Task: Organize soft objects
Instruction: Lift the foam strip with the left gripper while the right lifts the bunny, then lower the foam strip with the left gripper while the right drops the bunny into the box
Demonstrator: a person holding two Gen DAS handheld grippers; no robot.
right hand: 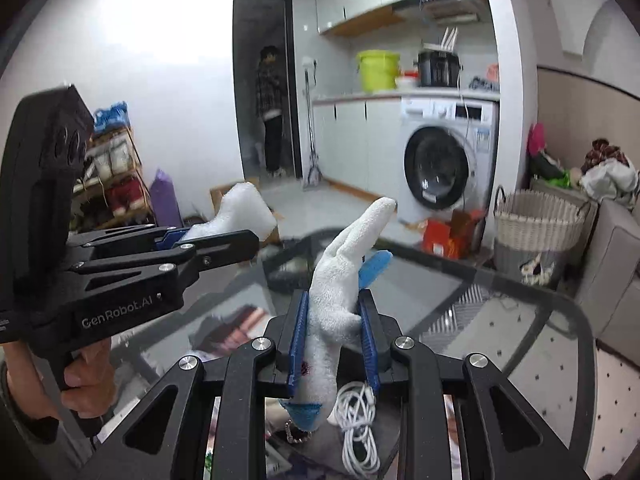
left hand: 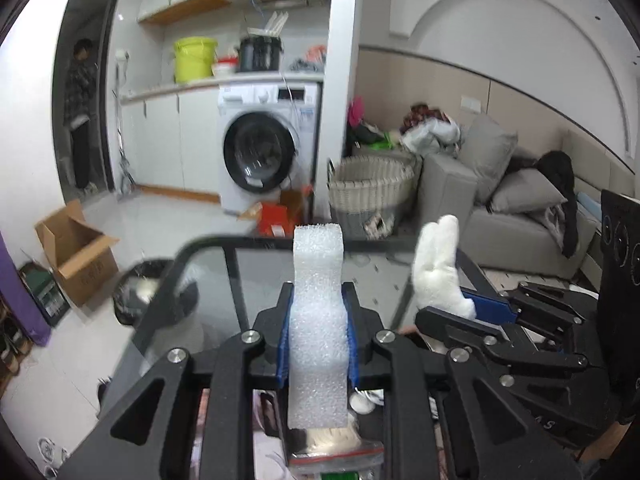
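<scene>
Left wrist view: the left gripper [left hand: 318, 332] pinches an upright white foam block [left hand: 318, 320] above the glass table [left hand: 224, 280]. At two o'clock, the right gripper [right hand: 334, 336] clamps a white glove [right hand: 340, 280].

text: "genrobot.ai" | on: side of left tool [right hand: 224, 246] | colour: white on black
</scene>
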